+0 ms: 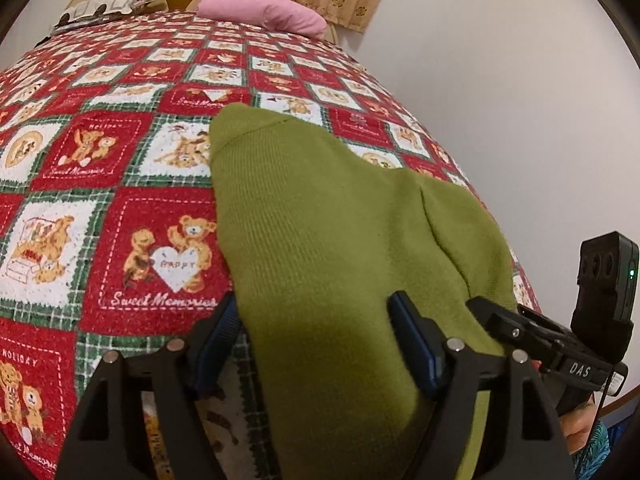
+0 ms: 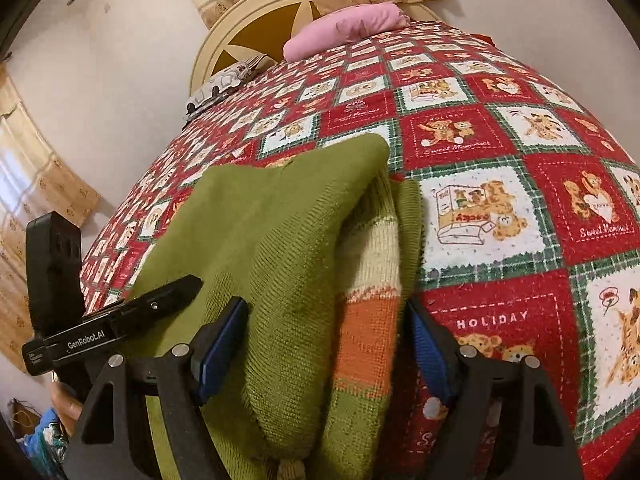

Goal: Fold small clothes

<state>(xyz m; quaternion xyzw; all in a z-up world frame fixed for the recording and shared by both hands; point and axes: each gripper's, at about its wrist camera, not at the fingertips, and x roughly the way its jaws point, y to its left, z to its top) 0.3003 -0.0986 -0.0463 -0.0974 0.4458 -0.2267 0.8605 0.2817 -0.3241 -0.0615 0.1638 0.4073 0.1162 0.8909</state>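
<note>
A small green knitted sweater (image 1: pixel 300 200) lies folded on the bed, its far end pointing to the headboard. In the right wrist view the sweater (image 2: pixel 280 220) shows a cream and orange striped layer (image 2: pixel 372 320) under the green top fold. My left gripper (image 1: pixel 314 316) stands open astride the near left part of the sweater, one blue pad at its left edge and the other resting on the knit. My right gripper (image 2: pixel 326 316) is open astride the near right part. Both grippers sit side by side. The sweater's near end is hidden under the fingers.
A red, white and green teddy-bear quilt (image 1: pixel 120 160) covers the bed. A pink pillow (image 1: pixel 264 12) and a patterned pillow (image 1: pixel 104 6) lie at the headboard (image 2: pixel 256 28). A white wall (image 1: pixel 500 100) runs close along one side of the bed. Curtains (image 2: pixel 36 184) hang at the other side.
</note>
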